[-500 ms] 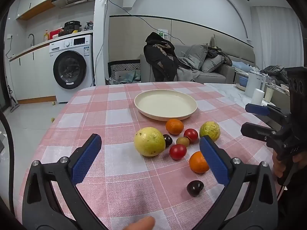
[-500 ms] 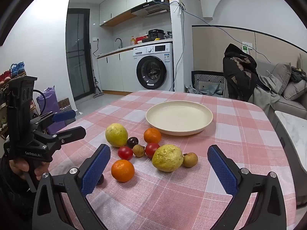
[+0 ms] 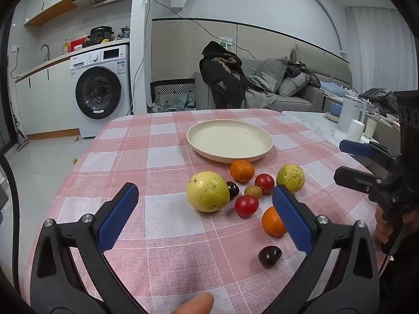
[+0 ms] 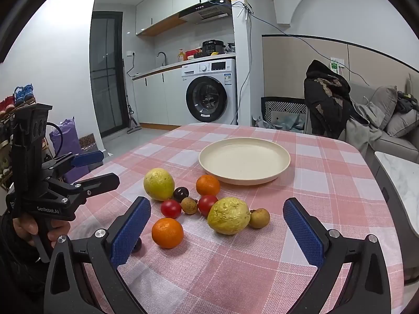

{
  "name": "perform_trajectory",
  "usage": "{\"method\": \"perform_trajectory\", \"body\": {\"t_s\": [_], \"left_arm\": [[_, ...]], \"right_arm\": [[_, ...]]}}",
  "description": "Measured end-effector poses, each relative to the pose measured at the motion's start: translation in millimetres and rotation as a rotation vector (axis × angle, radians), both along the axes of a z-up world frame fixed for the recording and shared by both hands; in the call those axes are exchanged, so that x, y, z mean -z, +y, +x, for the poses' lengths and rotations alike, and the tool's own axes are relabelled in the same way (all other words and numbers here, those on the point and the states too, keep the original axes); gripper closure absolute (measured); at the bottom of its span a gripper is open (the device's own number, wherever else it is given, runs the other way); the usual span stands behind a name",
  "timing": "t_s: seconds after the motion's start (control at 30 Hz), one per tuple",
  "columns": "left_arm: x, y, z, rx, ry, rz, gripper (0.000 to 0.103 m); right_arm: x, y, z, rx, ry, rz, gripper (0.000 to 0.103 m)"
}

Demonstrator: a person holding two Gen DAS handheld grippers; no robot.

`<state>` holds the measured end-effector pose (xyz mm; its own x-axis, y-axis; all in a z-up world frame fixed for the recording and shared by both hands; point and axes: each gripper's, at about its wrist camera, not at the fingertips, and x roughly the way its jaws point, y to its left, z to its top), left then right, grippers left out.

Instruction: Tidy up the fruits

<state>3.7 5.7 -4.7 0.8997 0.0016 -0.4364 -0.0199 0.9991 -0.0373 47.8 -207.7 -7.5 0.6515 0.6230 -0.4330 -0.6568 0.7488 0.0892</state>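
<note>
A cream plate (image 3: 229, 144) (image 4: 244, 161) sits bare on the pink checked tablecloth. In front of it lies a cluster of fruit: two yellow-green guavas (image 3: 207, 191) (image 4: 228, 215), two oranges (image 3: 242, 170) (image 4: 167, 233), two red tomatoes (image 3: 246, 205), dark plums (image 3: 269, 256) and small brown longans (image 4: 259, 218). My left gripper (image 3: 205, 221) is open and empty above the cloth, just short of the near guava. My right gripper (image 4: 217, 233) is open and empty, just short of the near orange and the other guava. Each gripper shows in the other's view (image 3: 366, 167) (image 4: 86, 170).
A marble side table with a white kettle (image 3: 351, 115) and cups stands right of the table. A sofa with a dark jacket (image 4: 327, 99) lies behind. A washing machine (image 3: 102, 86) and kitchen counter are at the far left. A fingertip (image 3: 195, 304) shows at the bottom edge.
Both grippers have edged slightly closer to the fruit. The fruit and the plate have not moved.
</note>
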Motion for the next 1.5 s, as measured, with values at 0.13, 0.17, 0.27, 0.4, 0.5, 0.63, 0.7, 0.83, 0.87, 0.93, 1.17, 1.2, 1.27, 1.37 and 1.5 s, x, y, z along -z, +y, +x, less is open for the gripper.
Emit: {"method": "perform_trajectory", "body": {"t_s": [0.13, 0.17, 0.27, 0.4, 0.5, 0.63, 0.7, 0.83, 0.87, 0.93, 1.17, 1.2, 1.27, 1.37, 1.5], "left_arm": [[-1, 2, 1, 0.007, 0.001, -0.003, 0.001], [-4, -6, -1, 0.009, -0.004, 0.013, 0.001], [-4, -8, 0, 0.014, -0.005, 0.026, 0.001], [-4, -9, 1, 0.019, -0.005, 0.03, 0.001], [-5, -10, 1, 0.021, -0.003, 0.029, 0.001], [-5, -11, -1, 0.022, -0.008, 0.035, 0.001], [-5, -12, -1, 0.018, -0.004, 0.033, 0.001], [-5, -12, -1, 0.019, -0.005, 0.034, 0.001], [-5, -12, -1, 0.018, -0.005, 0.035, 0.001], [-5, -12, -2, 0.018, -0.007, 0.036, 0.001], [-5, -11, -2, 0.018, -0.004, 0.03, 0.001], [-6, -11, -2, 0.017, -0.004, 0.032, 0.001], [-6, -10, -2, 0.019, -0.004, 0.029, 0.001], [-6, -11, -2, 0.014, -0.001, 0.027, 0.001], [-6, -12, -1, 0.019, -0.002, 0.031, 0.001]], "right_arm": [[0, 0, 0, 0.0, -0.001, -0.001, 0.0], [0, 0, 0, 0.0, -0.001, -0.001, 0.0], [0, 0, 0, 0.0, -0.001, -0.001, 0.0], [0, 0, 0, 0.0, -0.001, -0.001, 0.0], [0, 0, 0, 0.0, -0.002, -0.001, 0.0], [0, 0, 0, 0.0, -0.002, -0.002, 0.0], [0, 0, 0, 0.0, -0.001, -0.002, 0.0], [0, 0, 0, 0.0, -0.002, -0.002, 0.0], [0, 0, 0, 0.0, -0.002, -0.002, 0.0], [0, 0, 0, 0.0, -0.001, -0.002, 0.0], [0, 0, 0, 0.0, -0.002, -0.002, 0.0], [0, 0, 0, 0.0, -0.002, -0.003, 0.0], [0, 0, 0, 0.0, -0.001, -0.003, 0.0], [0, 0, 0, 0.001, -0.001, -0.001, 0.0], [0, 0, 0, 0.0, -0.001, -0.002, 0.0]]}}
